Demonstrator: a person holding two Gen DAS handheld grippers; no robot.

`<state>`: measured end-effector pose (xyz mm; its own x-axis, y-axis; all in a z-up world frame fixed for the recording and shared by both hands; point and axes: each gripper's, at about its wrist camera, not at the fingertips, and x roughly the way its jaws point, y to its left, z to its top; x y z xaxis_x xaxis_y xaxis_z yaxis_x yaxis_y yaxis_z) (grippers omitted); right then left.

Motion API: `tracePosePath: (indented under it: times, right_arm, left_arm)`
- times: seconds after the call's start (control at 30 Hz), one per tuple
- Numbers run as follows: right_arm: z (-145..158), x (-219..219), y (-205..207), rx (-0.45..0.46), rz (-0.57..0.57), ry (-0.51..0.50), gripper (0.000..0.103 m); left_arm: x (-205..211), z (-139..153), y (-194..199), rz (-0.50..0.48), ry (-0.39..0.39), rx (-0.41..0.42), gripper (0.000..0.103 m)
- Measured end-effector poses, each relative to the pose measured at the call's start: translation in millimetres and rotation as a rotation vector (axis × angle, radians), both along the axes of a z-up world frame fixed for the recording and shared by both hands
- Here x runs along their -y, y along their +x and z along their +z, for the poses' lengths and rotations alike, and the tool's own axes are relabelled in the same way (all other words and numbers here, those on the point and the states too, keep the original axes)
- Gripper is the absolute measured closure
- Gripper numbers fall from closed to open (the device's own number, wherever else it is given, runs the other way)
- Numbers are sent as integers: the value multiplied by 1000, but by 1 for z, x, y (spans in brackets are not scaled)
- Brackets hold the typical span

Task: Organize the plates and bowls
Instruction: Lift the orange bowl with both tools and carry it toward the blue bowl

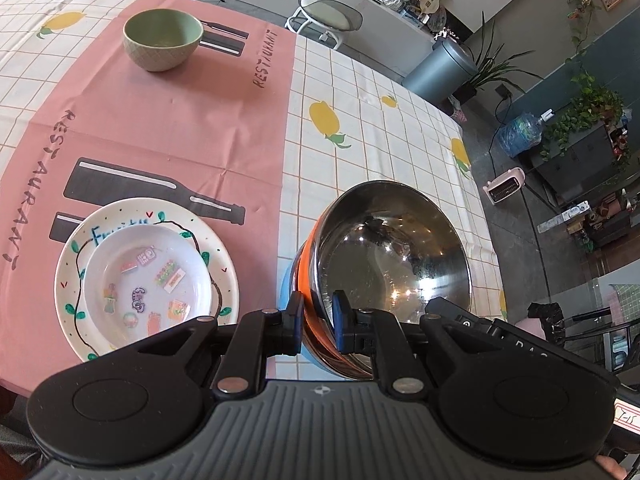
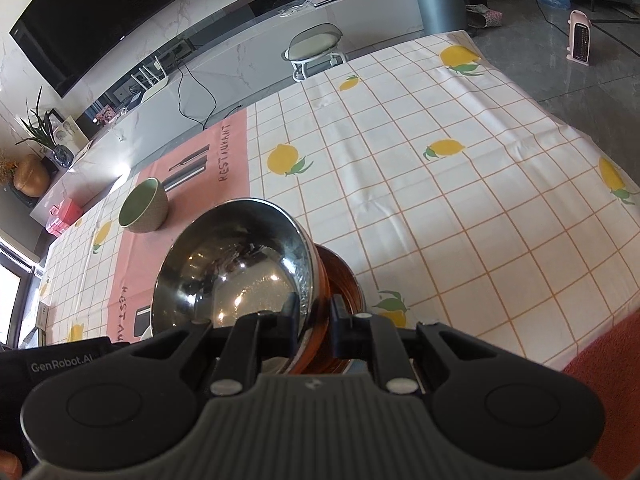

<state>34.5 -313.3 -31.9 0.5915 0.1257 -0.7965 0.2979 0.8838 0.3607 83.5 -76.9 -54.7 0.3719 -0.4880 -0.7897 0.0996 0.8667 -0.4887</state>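
A steel bowl [image 1: 392, 248] [image 2: 232, 272] with an orange outer wall hangs tilted over the tablecloth, held from both sides. My left gripper [image 1: 318, 316] is shut on its near rim, one pad inside and one outside. My right gripper [image 2: 314, 316] is shut on the rim in the same way. A light-blue dish [image 1: 286, 284] shows just under the bowl, and I cannot tell whether they touch. To the left a small white dish with stickers [image 1: 148, 272] lies in a white vine-painted plate [image 1: 80, 248]. A green bowl [image 1: 162, 38] [image 2: 144, 206] stands at the far side.
The table carries a checked lemon-print cloth [image 2: 440, 200] with a pink "RESTAURANT" mat [image 1: 140, 128]. Beyond the far edge stand a round stool [image 1: 328, 16], a grey bin [image 1: 440, 64] and a small pink heater [image 1: 504, 190]. The table's right edge drops to a dark floor.
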Motion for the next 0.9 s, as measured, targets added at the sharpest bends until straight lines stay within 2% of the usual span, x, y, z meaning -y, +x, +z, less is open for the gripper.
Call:
tracePosePath:
  times: [0.37,0.73,0.9]
  right_arm:
    - [-18,3,8,-38,-3,4,90]
    - [-17,-1,11,-31,29,-63,91]
    - [-18,-2,11,-27,41,-96,95]
  left_arm:
    - [6,-11,3,-3,17,-19,86]
    - [15,-7,1,-34,69,5,84]
    - [13,-3,-1,-35,63,21,84]
